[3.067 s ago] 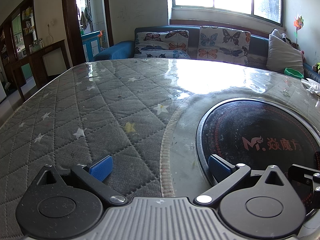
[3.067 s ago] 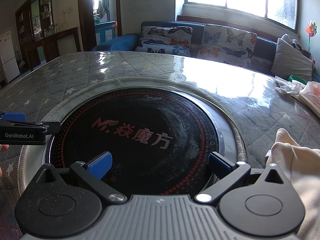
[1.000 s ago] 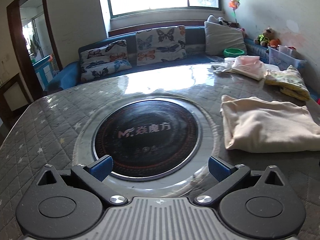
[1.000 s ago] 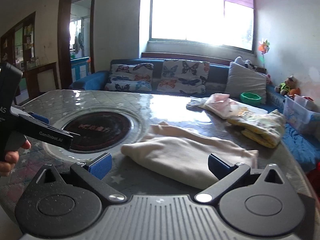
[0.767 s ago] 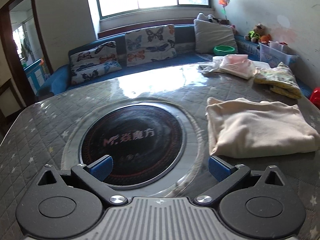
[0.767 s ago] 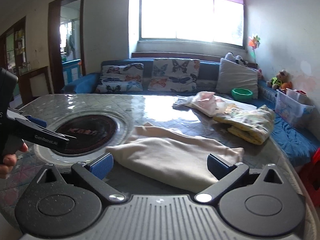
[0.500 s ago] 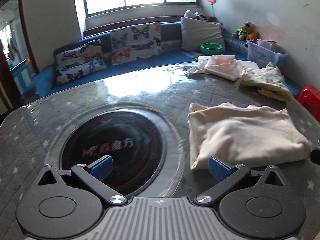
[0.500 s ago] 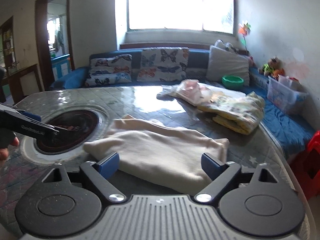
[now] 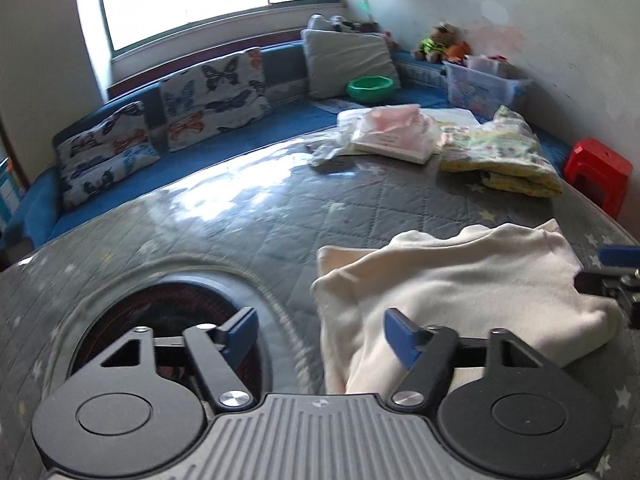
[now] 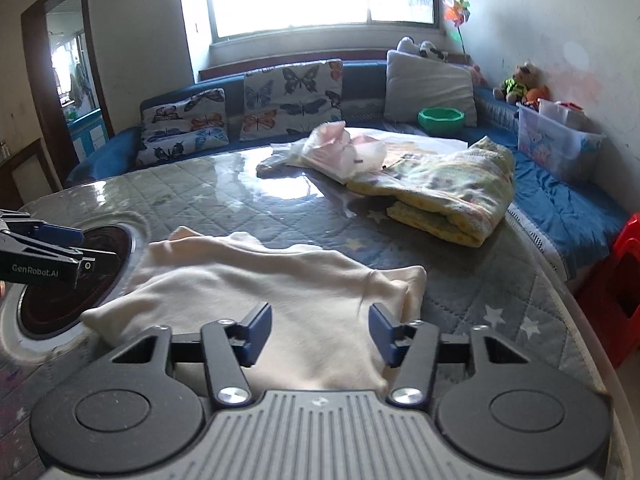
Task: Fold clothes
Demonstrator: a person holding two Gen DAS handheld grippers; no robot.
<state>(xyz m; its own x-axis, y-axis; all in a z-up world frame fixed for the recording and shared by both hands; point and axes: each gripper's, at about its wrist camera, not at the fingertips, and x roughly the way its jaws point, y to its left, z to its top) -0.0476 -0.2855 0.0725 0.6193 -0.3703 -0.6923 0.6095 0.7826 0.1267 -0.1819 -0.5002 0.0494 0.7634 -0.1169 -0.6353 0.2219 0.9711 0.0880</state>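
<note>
A cream garment (image 9: 460, 292) lies loosely folded on the grey quilted table (image 9: 240, 216). My left gripper (image 9: 320, 330) is at its left edge, jaws closing. The cloth's corner lies between the blue pads (image 9: 400, 334) and they do not press on it. In the right wrist view the same garment (image 10: 280, 280) spreads under my right gripper (image 10: 320, 328), near its right end. These jaws are closing too, with cloth below and between them but not pinched. The left gripper (image 10: 60, 248) shows at that view's left edge, and the right gripper (image 9: 616, 268) at the other view's right edge.
A folded yellow patterned blanket (image 10: 448, 192) and bagged pink-white clothes (image 10: 344, 152) lie at the far side. A round black hotplate (image 9: 160, 320) is set into the table on the left. A blue sofa (image 10: 120, 140) runs behind, and a red stool (image 9: 600, 172) stands to the right.
Both grippers have swung right, away from the hotplate and onto the cream garment. Their jaws have narrowed from wide open, and the garment now sits between the pads.
</note>
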